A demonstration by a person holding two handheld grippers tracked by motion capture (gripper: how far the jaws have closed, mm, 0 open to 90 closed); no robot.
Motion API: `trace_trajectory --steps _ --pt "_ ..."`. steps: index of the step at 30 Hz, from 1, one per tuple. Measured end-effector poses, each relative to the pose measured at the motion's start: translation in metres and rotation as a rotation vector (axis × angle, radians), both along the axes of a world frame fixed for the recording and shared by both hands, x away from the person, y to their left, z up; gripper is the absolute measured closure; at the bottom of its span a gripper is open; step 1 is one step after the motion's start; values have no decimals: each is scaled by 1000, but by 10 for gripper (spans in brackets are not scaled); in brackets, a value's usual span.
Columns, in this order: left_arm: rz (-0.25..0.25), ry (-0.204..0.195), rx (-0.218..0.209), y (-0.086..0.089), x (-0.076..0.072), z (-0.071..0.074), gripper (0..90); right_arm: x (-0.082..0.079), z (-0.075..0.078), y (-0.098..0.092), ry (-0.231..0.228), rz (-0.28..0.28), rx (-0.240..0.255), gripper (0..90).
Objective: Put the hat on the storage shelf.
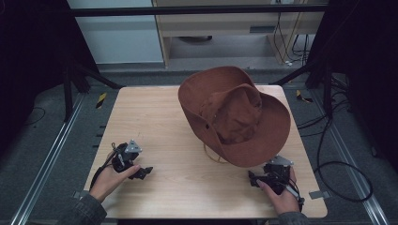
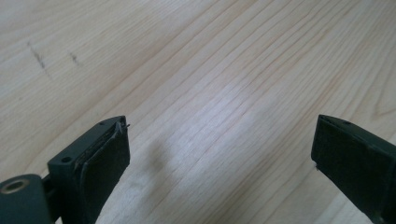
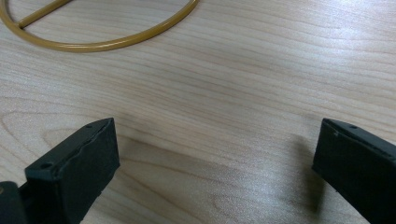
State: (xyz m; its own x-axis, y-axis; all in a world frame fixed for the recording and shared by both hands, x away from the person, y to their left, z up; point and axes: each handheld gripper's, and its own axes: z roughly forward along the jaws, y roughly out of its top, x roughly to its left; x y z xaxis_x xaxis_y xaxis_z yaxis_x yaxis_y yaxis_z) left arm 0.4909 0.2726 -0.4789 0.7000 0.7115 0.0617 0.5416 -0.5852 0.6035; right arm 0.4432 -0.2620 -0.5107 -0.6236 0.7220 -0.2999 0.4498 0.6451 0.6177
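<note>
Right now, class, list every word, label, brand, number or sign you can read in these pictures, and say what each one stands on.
None can be read: the hat, the table, the cord and both grippers carry no visible writing.
The striped yellow-black floor tape is a marking without text.

A hat [image 1: 234, 115] sits on the table [image 1: 155, 122], right of centre, its cord [image 1: 213, 157] lying in front.

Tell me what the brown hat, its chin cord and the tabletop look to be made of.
Hat: likely suede or felt, since its rust-brown surface is matte and soft, with no shine and a dented crown.
Chin cord: smooth tan cord, possibly leather or plastic; it has a slight sheen and holds a round loop.
Tabletop: pale wood or wood-look laminate, with straight grain lines and a soft glare.
</note>
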Motion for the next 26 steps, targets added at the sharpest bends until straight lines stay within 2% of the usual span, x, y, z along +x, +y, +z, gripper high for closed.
trace_trajectory --steps 5,6,7,10,16,19,26 --pt "38 9 -4 11 1 -11 42 0 0 0 -1 0 -1 5" --pt "42 8 -12 13 2 -13 43 -1 0 1 11 -8 14 4" --pt "50 9 -18 15 2 -14 42 0 0 0 -1 0 -2 4" --pt "58 10 -37 19 5 -19 32 0 0 0 0 0 0 4" --pt "49 -18 -75 20 6 -24 0 0 0 0 0 0 -1 4" --pt "63 -69 -122 22 4 -29 0 0 0 0 0 0 -1 4" --pt "60 -72 -124 22 4 -29 0 0 0 1 2 -6 4 5"
